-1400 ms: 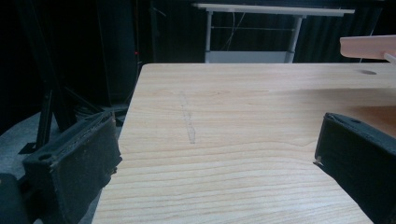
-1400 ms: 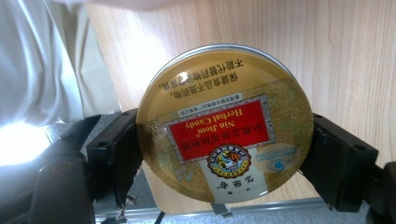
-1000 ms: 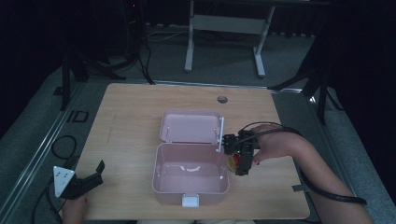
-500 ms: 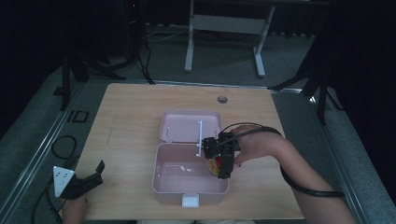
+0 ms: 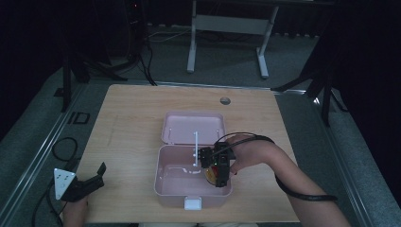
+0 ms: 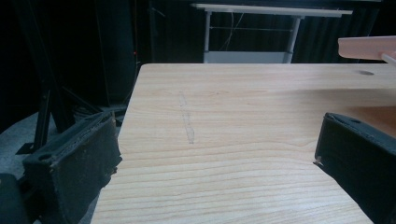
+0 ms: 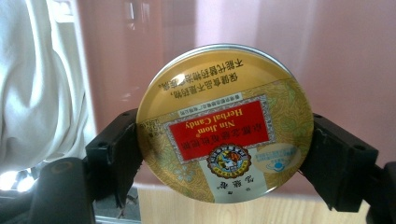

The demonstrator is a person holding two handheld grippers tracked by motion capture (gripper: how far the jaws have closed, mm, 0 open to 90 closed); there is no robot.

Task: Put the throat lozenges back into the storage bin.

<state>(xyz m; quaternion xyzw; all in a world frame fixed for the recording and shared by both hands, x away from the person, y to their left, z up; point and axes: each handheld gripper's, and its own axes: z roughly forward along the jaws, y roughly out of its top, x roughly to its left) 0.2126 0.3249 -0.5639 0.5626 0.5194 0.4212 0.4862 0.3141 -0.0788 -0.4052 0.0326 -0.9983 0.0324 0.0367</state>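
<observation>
Inside the pink box (image 5: 163,182), at its 3 o'clock side, the right gripper (image 5: 218,171) pinches a candy tin (image 7: 225,123); the left gripper (image 5: 84,185) is spread, at 8 o'clock on the table (image 5: 127,118).

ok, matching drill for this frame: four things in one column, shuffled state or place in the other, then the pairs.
Things:
1. candy tin
2. pink box
3. left gripper
4. right gripper

States or places:
A. open, with nothing between its fingers, at the table's near left corner
B. lid swung back flat on the table
C. round, gold with a red label, clamped at its edges
D. reaching down into the pink box, shut on the candy tin

Pairs: 1-C, 2-B, 3-A, 4-D
</observation>
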